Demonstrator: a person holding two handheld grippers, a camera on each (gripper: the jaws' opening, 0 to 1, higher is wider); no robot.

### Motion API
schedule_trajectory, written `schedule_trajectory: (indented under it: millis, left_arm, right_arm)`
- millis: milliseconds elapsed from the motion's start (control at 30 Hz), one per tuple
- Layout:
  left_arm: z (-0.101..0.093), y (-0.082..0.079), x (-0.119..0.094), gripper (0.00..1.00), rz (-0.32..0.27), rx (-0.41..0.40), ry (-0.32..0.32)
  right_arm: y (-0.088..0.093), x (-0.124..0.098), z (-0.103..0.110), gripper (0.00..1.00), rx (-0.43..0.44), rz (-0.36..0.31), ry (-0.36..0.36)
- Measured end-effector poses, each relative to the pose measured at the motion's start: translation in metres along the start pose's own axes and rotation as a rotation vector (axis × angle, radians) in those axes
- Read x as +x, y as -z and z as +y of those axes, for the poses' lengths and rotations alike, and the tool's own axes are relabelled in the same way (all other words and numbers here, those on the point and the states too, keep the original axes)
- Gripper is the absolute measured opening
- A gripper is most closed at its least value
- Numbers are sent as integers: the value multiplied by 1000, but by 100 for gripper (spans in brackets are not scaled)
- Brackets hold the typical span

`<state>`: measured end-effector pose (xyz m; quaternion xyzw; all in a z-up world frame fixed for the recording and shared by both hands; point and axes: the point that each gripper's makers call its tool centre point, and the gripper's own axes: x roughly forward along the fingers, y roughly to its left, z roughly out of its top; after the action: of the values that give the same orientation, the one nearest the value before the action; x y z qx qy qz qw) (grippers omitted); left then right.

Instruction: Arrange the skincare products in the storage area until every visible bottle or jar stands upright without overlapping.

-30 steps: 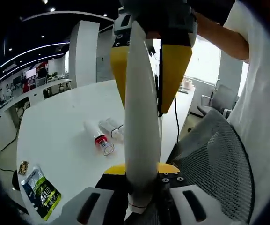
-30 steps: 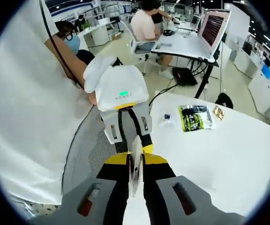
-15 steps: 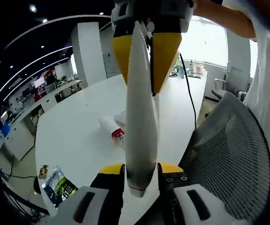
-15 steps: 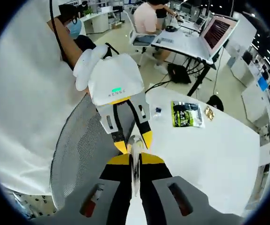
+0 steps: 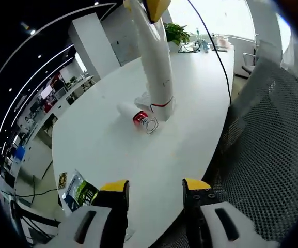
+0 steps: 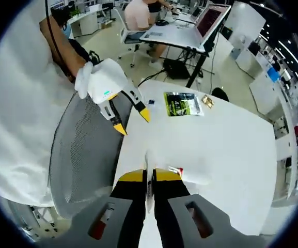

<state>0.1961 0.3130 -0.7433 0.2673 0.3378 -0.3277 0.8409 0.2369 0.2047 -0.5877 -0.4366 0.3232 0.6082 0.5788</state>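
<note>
— White round table (image 5: 112, 155), office behind it. Where was the tall white tube (image 5: 156, 62)?

— Pinched between the jaws of the right gripper (image 6: 149, 178), its red-banded end down at the tabletop, right by a bottle (image 5: 136, 115) lying on its side. Some other containers lay behind that, too blurred to tell apart.

— And the left gripper (image 5: 154, 188)?

— Jaws spread, holding nothing, near a mesh chair (image 5: 262, 155). A green packet (image 6: 182, 104) lay at the table's edge.

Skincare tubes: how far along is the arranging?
Early. Nothing is arranged upright yet. In hand: the right gripper pinches the tall white tube, lowering it to the table. Left gripper is open. The red-capped tube and another beside it lie flat.
</note>
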Motion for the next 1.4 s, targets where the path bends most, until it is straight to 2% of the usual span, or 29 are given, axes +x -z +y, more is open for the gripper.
schedule_trajectory:
  millis: [67, 233, 333, 533, 733, 933, 1167, 1267, 1400]
  left_arm:
    - [-2, 1, 1, 43, 8, -20, 12]
    - [-8, 7, 5, 43, 42, -10, 39]
    - [-9, 7, 5, 43, 41, -42, 46]
    - [-10, 13, 6, 43, 69, -22, 46]
    - [-7, 16, 6, 43, 80, -25, 35]
    - [-4, 18, 7, 43, 84, -40, 26]
    - [-5, 22, 8, 43, 109, -40, 29]
    - [-9, 23, 9, 43, 120, 2, 35]
    - [-6, 21, 8, 43, 111, -12, 29]
  right_arm:
    - [8, -6, -5, 2, 16, 9, 10]
    - [23, -18, -15, 2, 47, 6, 31]
    - [38, -18, -22, 1, 74, 20, 39]
    - [59, -16, -32, 0, 72, 63, 22]
    - [77, -17, -55, 0, 85, 65, 16]
    - [94, -18, -81, 0, 65, 109, 22]
    - [109, -20, -115, 0, 53, 147, 18]
    - [114, -20, -129, 0, 57, 157, 21]
    - [120, -19, -151, 0, 74, 159, 14]
